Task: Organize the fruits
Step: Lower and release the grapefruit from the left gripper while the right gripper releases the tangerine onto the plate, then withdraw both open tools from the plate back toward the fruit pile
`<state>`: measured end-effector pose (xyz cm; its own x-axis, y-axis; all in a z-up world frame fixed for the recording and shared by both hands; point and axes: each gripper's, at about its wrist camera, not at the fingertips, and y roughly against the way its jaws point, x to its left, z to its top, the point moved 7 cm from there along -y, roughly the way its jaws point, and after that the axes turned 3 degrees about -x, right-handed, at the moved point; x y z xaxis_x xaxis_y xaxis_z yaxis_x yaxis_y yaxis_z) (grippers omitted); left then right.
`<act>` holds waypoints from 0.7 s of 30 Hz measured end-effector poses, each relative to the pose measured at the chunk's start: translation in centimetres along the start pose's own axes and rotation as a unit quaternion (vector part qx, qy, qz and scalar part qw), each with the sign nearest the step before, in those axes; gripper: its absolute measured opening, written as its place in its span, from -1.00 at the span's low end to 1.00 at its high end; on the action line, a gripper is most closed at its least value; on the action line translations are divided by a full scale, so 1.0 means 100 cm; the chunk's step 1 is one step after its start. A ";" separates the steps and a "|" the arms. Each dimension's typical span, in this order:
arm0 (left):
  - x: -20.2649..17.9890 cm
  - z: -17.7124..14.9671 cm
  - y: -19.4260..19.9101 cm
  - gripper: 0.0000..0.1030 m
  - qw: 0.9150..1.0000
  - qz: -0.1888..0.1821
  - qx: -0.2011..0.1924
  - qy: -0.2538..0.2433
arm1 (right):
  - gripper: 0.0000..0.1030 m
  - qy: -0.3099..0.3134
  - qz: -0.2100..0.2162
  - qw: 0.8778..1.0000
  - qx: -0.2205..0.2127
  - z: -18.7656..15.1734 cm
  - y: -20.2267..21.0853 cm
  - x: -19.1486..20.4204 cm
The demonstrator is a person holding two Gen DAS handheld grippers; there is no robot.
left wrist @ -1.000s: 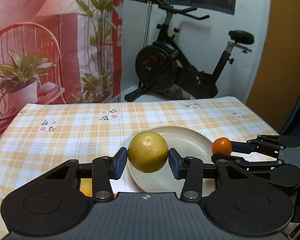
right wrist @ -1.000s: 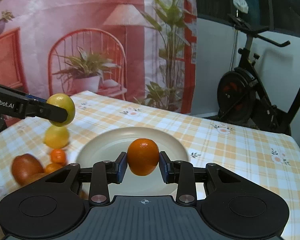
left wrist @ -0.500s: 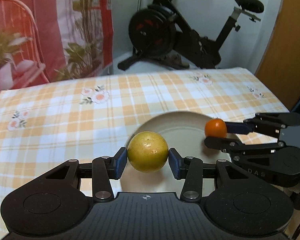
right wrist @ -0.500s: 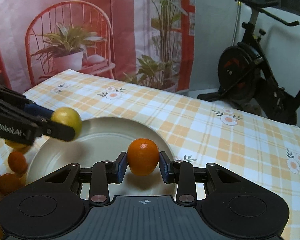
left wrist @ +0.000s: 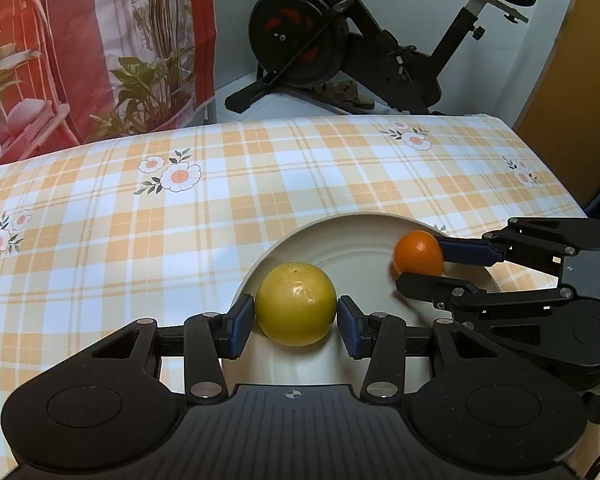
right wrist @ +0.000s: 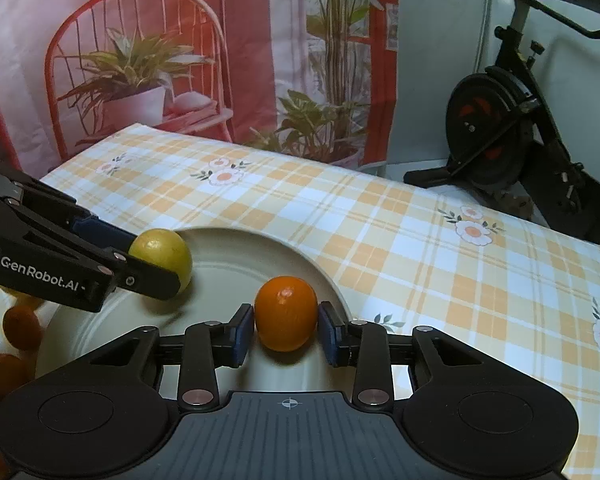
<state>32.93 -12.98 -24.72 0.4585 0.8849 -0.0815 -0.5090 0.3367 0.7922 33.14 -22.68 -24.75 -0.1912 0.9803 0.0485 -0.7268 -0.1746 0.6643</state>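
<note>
My left gripper (left wrist: 296,320) is shut on a yellow citrus fruit (left wrist: 296,303) and holds it low over the near-left part of a cream plate (left wrist: 364,256). My right gripper (right wrist: 286,332) is shut on a small orange (right wrist: 286,313) and holds it low over the plate's (right wrist: 236,264) right side. In the left wrist view the orange (left wrist: 418,252) shows between the right gripper's fingers (left wrist: 468,251). In the right wrist view the yellow fruit (right wrist: 162,256) shows in the left gripper's fingers (right wrist: 148,274). I cannot tell whether either fruit touches the plate.
Several small orange fruits (right wrist: 20,326) and a yellow one (right wrist: 24,300) lie on the checked tablecloth (right wrist: 420,240) left of the plate. An exercise bike (left wrist: 360,40) stands behind the table. The table's right edge (left wrist: 540,160) is close.
Both grippers have come down toward the plate with their fruits still held. The views have tilted down and the plate looms larger.
</note>
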 end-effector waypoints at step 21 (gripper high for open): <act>0.020 -0.018 0.090 0.01 0.995 0.072 -0.046 0.044 | -0.21 -0.087 -0.027 0.994 -0.066 -0.015 0.096 0.017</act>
<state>27.95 -7.62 -18.78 0.3127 0.9495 -0.0270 -0.6315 0.2291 0.7408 24.82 -22.82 -19.45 -0.0411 0.9877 0.1506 -0.8157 -0.1202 0.5658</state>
